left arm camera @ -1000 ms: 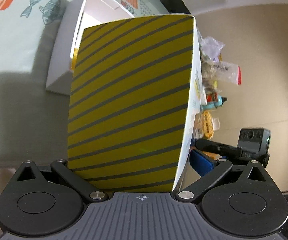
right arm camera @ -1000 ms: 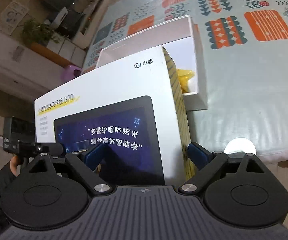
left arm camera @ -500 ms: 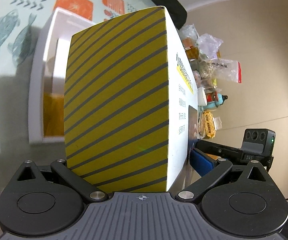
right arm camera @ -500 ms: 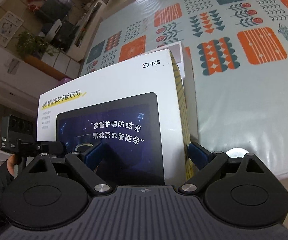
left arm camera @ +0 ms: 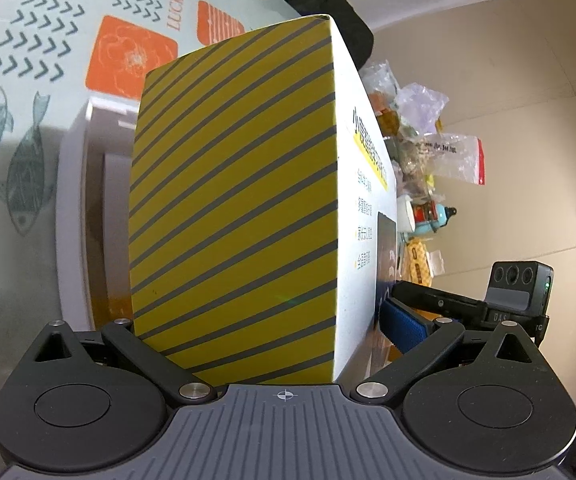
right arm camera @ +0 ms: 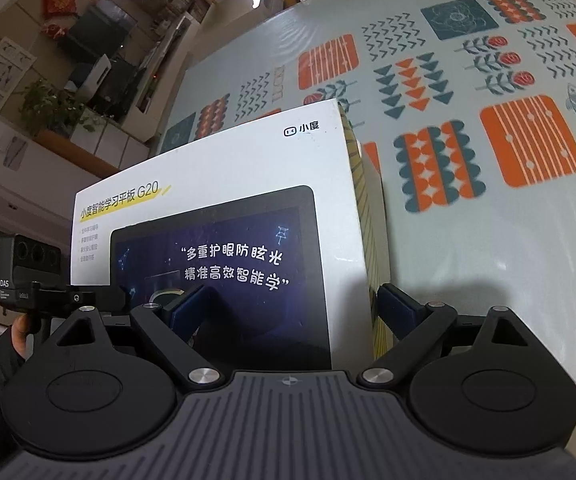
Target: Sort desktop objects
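A box lid fills both views: white top printed with a tablet picture (right arm camera: 224, 208), yellow sides with grey stripes (left arm camera: 240, 200). My left gripper (left arm camera: 264, 332) is shut on one end of it; its right pad (left arm camera: 404, 326) presses the white face. My right gripper (right arm camera: 288, 308) is shut on the other end, with pads (right arm camera: 398, 306) on both faces. The lid sits over the white box base (left arm camera: 72, 208), which lies on the patterned tablecloth (right arm camera: 488, 152). The base's contents are mostly hidden.
The table's near edge (right arm camera: 568, 396) runs below my right gripper. Beyond the lid in the left wrist view is a pile of plastic bags and small items (left arm camera: 424, 160). The other gripper's camera block (left arm camera: 524, 284) shows at the right.
The lid has swung from tilted above the open base to lying over it, covering the opening. Both grippers moved with it toward the table and stayed shut.
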Demonstrator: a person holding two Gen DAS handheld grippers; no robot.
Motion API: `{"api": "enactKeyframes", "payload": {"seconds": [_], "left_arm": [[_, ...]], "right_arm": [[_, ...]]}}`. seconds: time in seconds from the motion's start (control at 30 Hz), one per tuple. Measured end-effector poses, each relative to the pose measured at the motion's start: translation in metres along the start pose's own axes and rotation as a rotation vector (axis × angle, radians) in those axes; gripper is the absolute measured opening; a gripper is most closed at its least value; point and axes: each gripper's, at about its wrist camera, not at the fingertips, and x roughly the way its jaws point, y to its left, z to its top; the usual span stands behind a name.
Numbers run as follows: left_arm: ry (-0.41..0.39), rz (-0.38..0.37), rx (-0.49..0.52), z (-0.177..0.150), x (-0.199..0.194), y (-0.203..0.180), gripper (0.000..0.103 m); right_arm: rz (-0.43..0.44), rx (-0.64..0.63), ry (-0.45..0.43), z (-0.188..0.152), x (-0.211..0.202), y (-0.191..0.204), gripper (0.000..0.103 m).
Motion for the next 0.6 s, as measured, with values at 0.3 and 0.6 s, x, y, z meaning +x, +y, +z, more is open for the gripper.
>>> {"api": "enactKeyframes", "payload": {"seconds": [0.3, 0.6], "left_arm": [[0.037, 0.001, -0.044, 0.023, 0.000, 0.008, 0.103], [0.070, 0.046, -0.076, 0.044, 0.025, -0.014, 0.103]], "right_arm": [[-0.021, -0.002, 0.030, 0.021, 0.019, 0.004, 0.103], [0.027, 0.076, 0.050, 0.024, 0.030, -0.015, 0.103]]}}
